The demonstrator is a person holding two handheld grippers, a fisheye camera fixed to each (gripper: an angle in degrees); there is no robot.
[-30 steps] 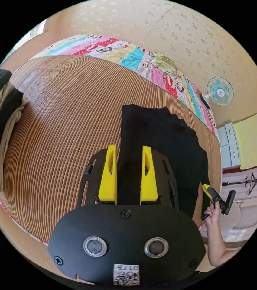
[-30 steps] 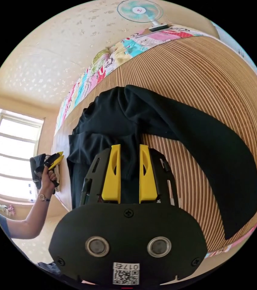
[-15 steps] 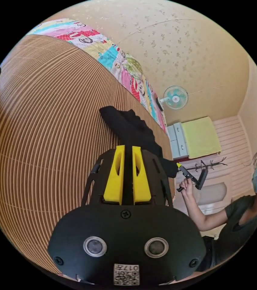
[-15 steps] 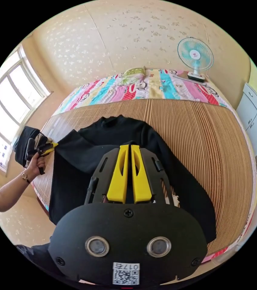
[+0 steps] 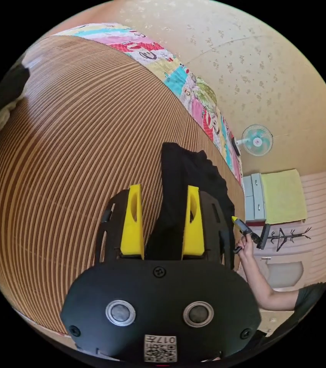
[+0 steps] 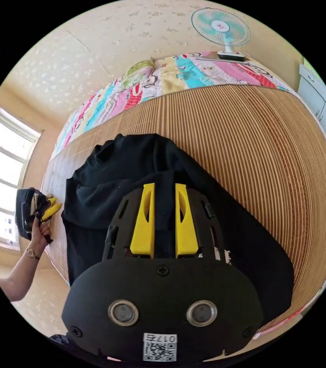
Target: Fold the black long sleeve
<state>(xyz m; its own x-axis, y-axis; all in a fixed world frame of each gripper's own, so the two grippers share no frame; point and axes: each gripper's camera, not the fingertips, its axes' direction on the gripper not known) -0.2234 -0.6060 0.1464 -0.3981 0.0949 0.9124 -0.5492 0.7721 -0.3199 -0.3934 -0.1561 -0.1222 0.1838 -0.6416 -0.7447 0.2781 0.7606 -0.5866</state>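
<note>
Left gripper view: the left hand-held gripper [image 5: 162,221] has its yellow jaws spread wide, with a strip of the black long sleeve [image 5: 186,180] running between them; the cloth lies against the inner face of one jaw and stands clear of the other, so nothing is pinched. The garment rests on the slatted bamboo mat [image 5: 74,153] covering the bed. Beyond its far edge a person's hand [image 5: 245,245] holds the right hand-held gripper [image 5: 235,219] just beside the cloth. A fan [image 5: 257,140] stands past the patterned quilt [image 5: 193,96]. Right gripper view: the right hand-held gripper [image 6: 162,218] shows jaws part open with black fabric in the gap; whether both jaws press on it cannot be told. The black long sleeve [image 6: 132,168] is spread across the mat [image 6: 266,153], collar toward the quilt [image 6: 170,80], one sleeve trailing along the mat toward the bed's near edge. The left hand-held gripper [image 6: 51,207] sits at the garment's far side, jaws apart, near a stack of folded clothes [image 6: 25,214]. Judgement: the step looks like squaring the shirt before a fold. To do it well, close firmly on a single layer at the edge, keep both sides level, and draw the cloth taut so no creases are trapped.
</note>
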